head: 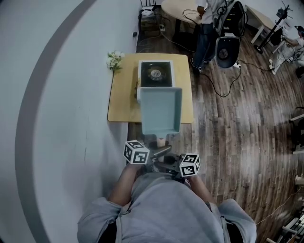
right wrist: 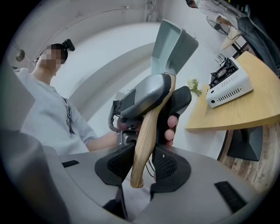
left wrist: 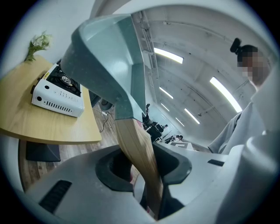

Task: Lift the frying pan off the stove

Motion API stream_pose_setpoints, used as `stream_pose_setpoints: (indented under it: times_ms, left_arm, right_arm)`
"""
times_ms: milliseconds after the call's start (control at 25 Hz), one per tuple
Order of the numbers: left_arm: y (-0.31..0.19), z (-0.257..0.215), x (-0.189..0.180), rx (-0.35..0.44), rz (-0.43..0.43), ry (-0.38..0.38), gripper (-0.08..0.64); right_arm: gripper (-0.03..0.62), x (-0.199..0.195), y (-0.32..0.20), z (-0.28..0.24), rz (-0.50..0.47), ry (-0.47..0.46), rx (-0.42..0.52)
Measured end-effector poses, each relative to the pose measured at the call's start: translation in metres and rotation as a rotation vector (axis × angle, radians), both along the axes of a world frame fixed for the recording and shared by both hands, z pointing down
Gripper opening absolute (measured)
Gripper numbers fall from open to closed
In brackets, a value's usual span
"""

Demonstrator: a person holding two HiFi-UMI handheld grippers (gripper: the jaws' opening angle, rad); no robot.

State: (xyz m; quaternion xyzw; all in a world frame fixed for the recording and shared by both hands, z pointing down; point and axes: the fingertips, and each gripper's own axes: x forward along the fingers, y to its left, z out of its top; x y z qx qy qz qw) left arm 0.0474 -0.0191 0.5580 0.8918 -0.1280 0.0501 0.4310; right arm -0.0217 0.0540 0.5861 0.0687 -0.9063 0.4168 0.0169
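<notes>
Over table (head: 121,102), clear of stove (head: 155,73): clamping handle (right wrist: 148,127) of frying pan (head: 161,109) with left gripper (left wrist: 146,170) and right gripper (right wrist: 142,162); next, keep level.

Stove (head: 155,73) on the far half of the table (head: 121,102), flowers (head: 114,60) at its far left corner, pan (head: 161,110) in the air over its near half, handle (right wrist: 146,135) toward the person, left gripper (left wrist: 144,175) and right gripper (right wrist: 142,164) both on it.

An office-like lab is being indicated by desks (head: 183,8), a chair (head: 227,51), loose cables (head: 223,86) and strip lights (left wrist: 168,55).
</notes>
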Motion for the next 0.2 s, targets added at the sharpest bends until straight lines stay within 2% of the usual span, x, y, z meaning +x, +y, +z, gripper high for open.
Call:
stream_pose_setpoints:
  times_ms: [200]
  left_arm:
    - [0.0078,-0.0023,0.0067,-0.006,-0.007,0.004,0.124]
  right_arm:
    - [0.115,0.0075,0.0081,-0.0029,-0.007,-0.001,0.007]
